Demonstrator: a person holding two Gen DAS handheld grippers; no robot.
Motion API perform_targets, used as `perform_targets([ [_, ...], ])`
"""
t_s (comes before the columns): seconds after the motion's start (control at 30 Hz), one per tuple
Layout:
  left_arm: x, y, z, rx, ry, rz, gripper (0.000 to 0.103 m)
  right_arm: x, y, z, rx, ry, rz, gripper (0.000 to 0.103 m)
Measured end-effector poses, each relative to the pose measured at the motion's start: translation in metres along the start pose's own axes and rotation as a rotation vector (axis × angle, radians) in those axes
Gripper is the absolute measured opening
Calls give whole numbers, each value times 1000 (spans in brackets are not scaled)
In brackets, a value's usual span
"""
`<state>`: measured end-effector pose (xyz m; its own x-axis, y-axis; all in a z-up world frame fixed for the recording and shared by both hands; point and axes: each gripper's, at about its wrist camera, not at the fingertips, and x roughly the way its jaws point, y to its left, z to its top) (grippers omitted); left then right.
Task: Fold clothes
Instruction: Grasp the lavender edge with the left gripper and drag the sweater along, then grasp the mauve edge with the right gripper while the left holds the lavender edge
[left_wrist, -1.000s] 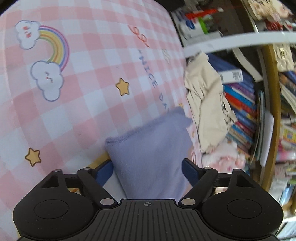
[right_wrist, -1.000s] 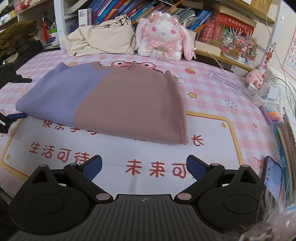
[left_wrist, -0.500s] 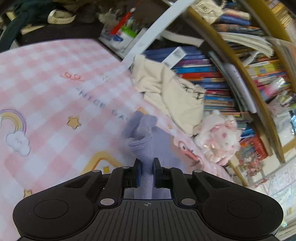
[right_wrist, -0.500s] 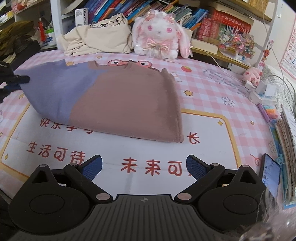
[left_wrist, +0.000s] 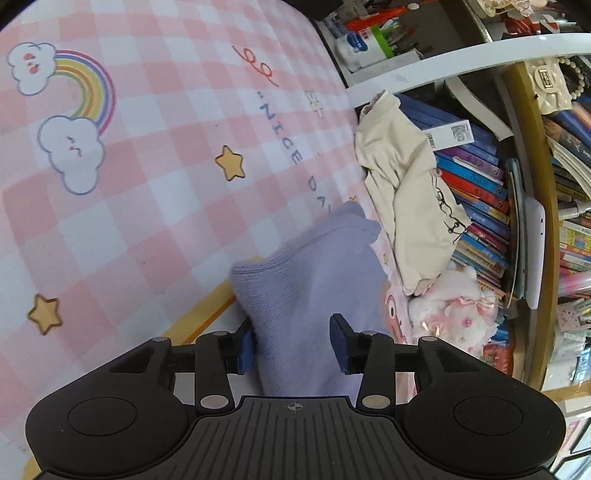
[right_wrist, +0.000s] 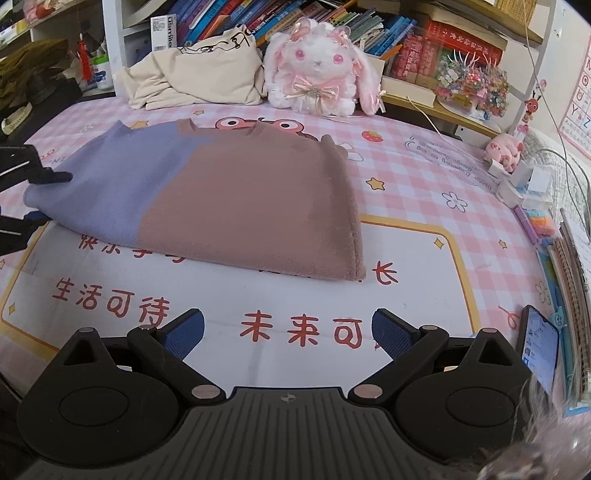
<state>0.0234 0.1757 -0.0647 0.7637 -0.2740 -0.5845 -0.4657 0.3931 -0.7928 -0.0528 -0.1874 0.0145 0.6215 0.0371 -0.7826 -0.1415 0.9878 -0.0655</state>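
A folded purple and brown sweater (right_wrist: 221, 199) lies flat on the pink checked mat (right_wrist: 424, 170). In the left wrist view its purple end (left_wrist: 310, 280) runs between the fingers of my left gripper (left_wrist: 293, 347), which is open around it; the jaws stand apart from the cloth. The left gripper also shows at the sweater's left edge in the right wrist view (right_wrist: 26, 195). My right gripper (right_wrist: 288, 332) is open and empty, low over the mat in front of the sweater's near edge.
A cream garment (right_wrist: 195, 77) and a pink plush rabbit (right_wrist: 317, 77) sit at the mat's far edge against shelves of books (right_wrist: 332, 26). A phone (right_wrist: 539, 343), notebooks and small boxes (right_wrist: 524, 184) lie on the right. A small pink toy (right_wrist: 504, 147) is there too.
Half a second ago my left gripper was shut on the purple end and held it up. It has lowered the end to the mat and opened. The right gripper has barely moved.
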Motion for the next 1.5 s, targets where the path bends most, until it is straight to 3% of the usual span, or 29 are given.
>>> perform_targets([
  [0.07, 1, -3, 0, 23, 0, 9, 33, 0, -1, -1, 11, 1, -4, 98],
  [0.1, 1, -4, 1, 39, 4, 20, 19, 1, -2, -1, 18, 3, -7, 98],
  [0.2, 1, -5, 4, 80, 15, 47, 13, 2, -4, -1, 41, 7, -10, 98],
  [0.67, -35, 28, 33, 69, -45, 45, 11, 13, 13, 5, 55, -7, -23, 98],
  [1.03, -60, 57, 46, -6, -77, 28, 12, 25, 19, 11, 79, -6, 9, 98],
  [1.13, -60, 55, 45, 0, -84, 34, 12, 27, 17, 14, 69, -2, 42, 95],
  [1.37, -61, 64, 41, -58, -109, -3, 12, 44, 6, 26, 12, 7, 115, 61],
  [1.5, -62, 60, 37, -53, -133, 22, 12, 55, -6, 36, -14, -1, 152, 57],
])
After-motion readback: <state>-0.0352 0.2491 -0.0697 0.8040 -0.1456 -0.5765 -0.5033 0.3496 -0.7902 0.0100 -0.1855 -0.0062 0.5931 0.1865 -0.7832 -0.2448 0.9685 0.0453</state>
